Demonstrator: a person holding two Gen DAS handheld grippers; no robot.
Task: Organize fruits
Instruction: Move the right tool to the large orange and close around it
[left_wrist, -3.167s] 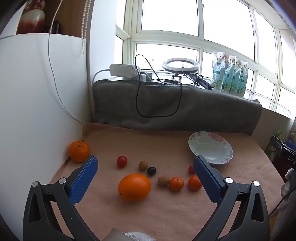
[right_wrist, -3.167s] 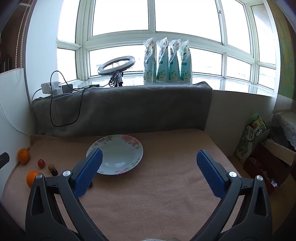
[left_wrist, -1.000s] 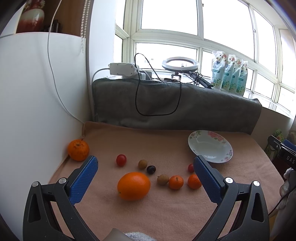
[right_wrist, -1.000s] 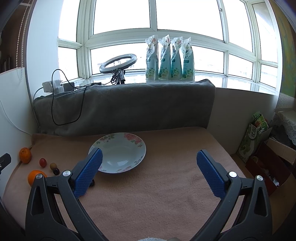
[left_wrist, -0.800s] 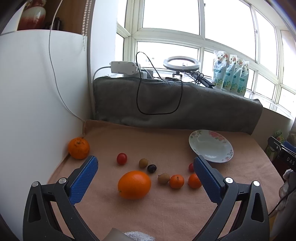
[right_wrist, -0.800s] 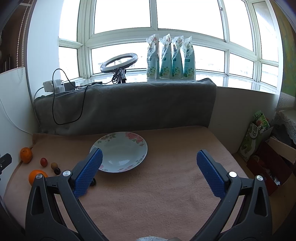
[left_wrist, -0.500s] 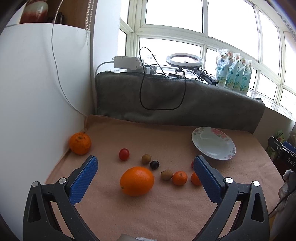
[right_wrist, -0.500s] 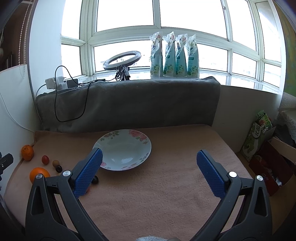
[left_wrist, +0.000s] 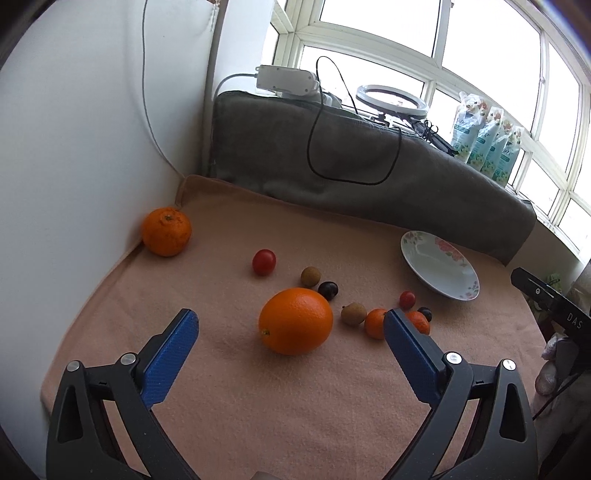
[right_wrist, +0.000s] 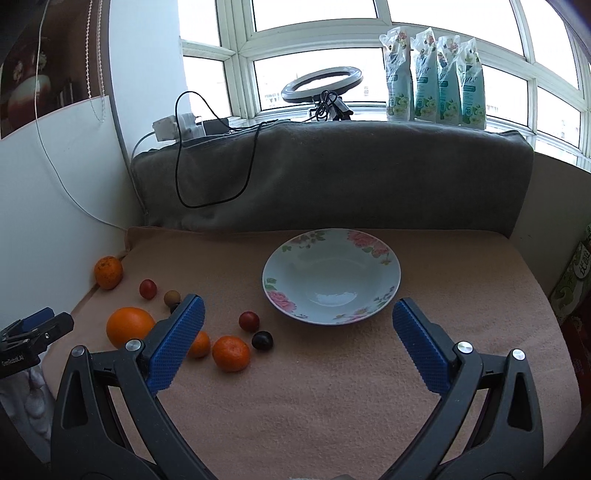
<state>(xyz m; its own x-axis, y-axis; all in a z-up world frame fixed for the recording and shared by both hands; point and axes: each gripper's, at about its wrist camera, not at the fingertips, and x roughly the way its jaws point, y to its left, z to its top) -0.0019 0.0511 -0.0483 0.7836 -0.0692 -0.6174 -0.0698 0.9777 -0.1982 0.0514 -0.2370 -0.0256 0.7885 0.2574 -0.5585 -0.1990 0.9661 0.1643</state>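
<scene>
A big orange (left_wrist: 295, 320) lies on the peach blanket just ahead of my left gripper (left_wrist: 290, 321), which is open and holds nothing. A second orange (left_wrist: 167, 231) sits by the white wall. Around them lie a cherry tomato (left_wrist: 264, 261), a brown longan (left_wrist: 310, 276), a dark grape (left_wrist: 328, 290) and small tangerines (left_wrist: 375, 323). The flowered plate (right_wrist: 331, 275) is empty, straight ahead of my open right gripper (right_wrist: 299, 321). A tangerine (right_wrist: 231, 352), a tomato (right_wrist: 248, 320) and a dark grape (right_wrist: 262, 340) lie left of the plate.
A grey cushion (right_wrist: 332, 177) with a black cable draped over it backs the blanket. A white wall (left_wrist: 74, 147) closes the left side. Ring light (right_wrist: 321, 83) and pouches (right_wrist: 432, 77) stand on the sill. Boxes (right_wrist: 576, 273) sit beyond the right edge.
Both grippers have moved forward and tilted down. The big orange now sits between the left gripper's fingertips in view; the plate and nearby fruits look larger to the right gripper. Nothing was grasped.
</scene>
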